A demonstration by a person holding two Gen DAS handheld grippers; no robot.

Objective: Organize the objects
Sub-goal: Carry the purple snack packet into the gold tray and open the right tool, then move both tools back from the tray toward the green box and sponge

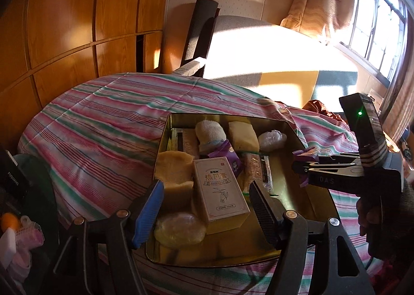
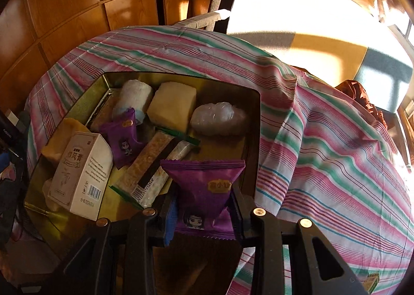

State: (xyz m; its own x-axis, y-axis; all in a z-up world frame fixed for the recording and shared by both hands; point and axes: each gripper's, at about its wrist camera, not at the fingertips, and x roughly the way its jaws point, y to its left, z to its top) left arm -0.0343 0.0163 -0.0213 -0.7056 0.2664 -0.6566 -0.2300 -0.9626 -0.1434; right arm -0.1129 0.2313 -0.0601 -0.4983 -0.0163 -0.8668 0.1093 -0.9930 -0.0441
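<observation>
A gold metal tin [image 1: 165, 140] [image 2: 254, 124] sits on a striped cloth. It holds a white medicine box [image 1: 220, 190] [image 2: 82, 173], a purple snack packet [image 2: 123, 137], a rolled white towel [image 1: 208, 130], yellow blocks [image 1: 243, 134], a clear-wrapped lump [image 2: 218, 118] and long wrapped bars [image 2: 152, 168]. My left gripper [image 1: 207, 207] is open, its jaws either side of the white box, just above the tin. My right gripper [image 2: 203, 211] is shut on a second purple snack packet [image 2: 204, 186] over the tin's right side; it also shows in the left wrist view [image 1: 302, 165].
The striped cloth [image 2: 323, 152] covers the table. A chair [image 1: 201, 36] stands behind it, wooden cabinets [image 1: 77, 23] to the left and a window [image 1: 375, 23] to the right. Clutter with an orange object [image 1: 10, 221] lies at the left.
</observation>
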